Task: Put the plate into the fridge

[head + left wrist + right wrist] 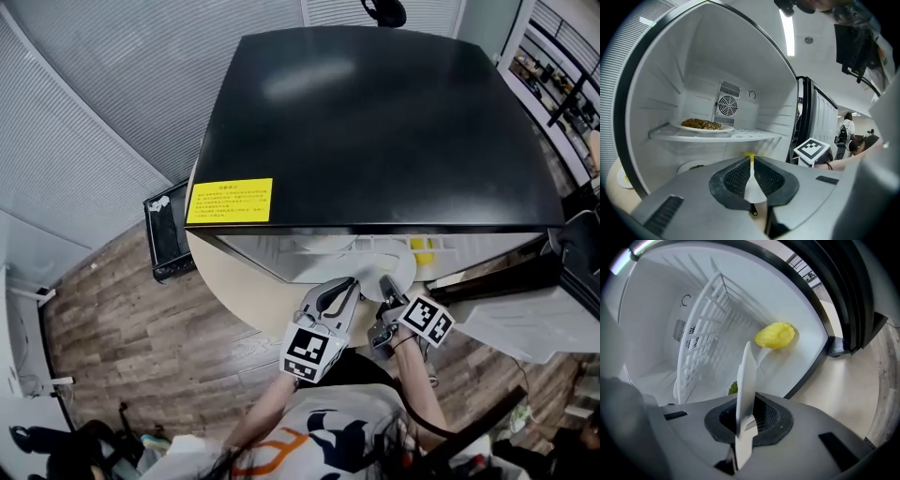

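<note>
A white plate (392,271) sits level at the mouth of the open fridge (375,122), with a yellow lump of food (422,246) at its far side. My left gripper (349,284) is shut on the plate's near rim; in the left gripper view the plate (751,185) shows as a thin white wedge between the pads. My right gripper (384,286) is shut on the rim beside it. In the right gripper view the plate (745,376) stands edge-on between the pads, with the yellow food (775,335) beyond.
Inside the fridge a shelf (717,136) carries a plate of brown food (704,124), and a dish with greens (690,166) lies below. The door (525,314) hangs open at the right. The fridge stands on a round cream table (239,291). A person (846,129) stands far off.
</note>
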A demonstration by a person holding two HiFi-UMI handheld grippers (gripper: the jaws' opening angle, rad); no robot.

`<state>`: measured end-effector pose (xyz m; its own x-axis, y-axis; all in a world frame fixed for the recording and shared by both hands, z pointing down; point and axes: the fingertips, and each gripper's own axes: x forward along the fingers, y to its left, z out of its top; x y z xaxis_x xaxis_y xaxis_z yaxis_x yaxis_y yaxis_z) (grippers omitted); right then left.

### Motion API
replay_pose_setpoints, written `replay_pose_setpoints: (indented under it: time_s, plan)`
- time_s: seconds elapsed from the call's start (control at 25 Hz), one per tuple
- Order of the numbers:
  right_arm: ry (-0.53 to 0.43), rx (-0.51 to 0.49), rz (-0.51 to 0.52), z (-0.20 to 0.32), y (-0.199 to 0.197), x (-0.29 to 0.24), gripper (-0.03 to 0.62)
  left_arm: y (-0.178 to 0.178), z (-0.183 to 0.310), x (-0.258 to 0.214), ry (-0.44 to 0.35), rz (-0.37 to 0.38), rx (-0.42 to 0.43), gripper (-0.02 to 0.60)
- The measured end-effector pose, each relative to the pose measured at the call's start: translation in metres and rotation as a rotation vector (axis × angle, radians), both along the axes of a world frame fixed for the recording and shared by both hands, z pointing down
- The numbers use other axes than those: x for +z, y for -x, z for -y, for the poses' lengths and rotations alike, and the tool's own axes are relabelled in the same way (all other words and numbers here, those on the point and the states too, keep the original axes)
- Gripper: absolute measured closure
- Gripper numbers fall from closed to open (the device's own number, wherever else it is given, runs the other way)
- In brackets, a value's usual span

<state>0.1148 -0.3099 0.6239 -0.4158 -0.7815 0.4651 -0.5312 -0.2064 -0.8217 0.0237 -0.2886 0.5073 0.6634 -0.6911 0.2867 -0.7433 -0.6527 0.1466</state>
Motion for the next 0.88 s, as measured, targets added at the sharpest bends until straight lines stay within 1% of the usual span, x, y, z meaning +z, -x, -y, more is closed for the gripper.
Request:
replay_pose_setpoints:
  time_s: [0.2,0.44,0.68,0.8,0.88]
  plan:
    - [-0.011,-0.01,-0.029,0.013,-0.002,0.006,0.572,-0.006,0.001,0.005,0.012,0.01,0.0,0.549]
    - [-0.023,-0.016,-0.057,0.03,-0.001,0.01,0.566,-0.001,0.006,0.008,0.018,0.015,-0.03,0.549]
    - [-0.022,-0.058,-0.185,0.048,-0.004,0.015,0.522,0.006,0.004,0.012,0.031,0.028,-0.051,0.549]
    - [-0.028,-0.102,-0.323,0.055,-0.007,0.015,0.488,0.007,0.002,0.014,0.037,0.034,-0.056,0.549]
    - [-0.028,-0.136,-0.416,0.058,-0.007,0.014,0.443,0.008,0.0,0.014,0.037,0.038,-0.056,0.549]
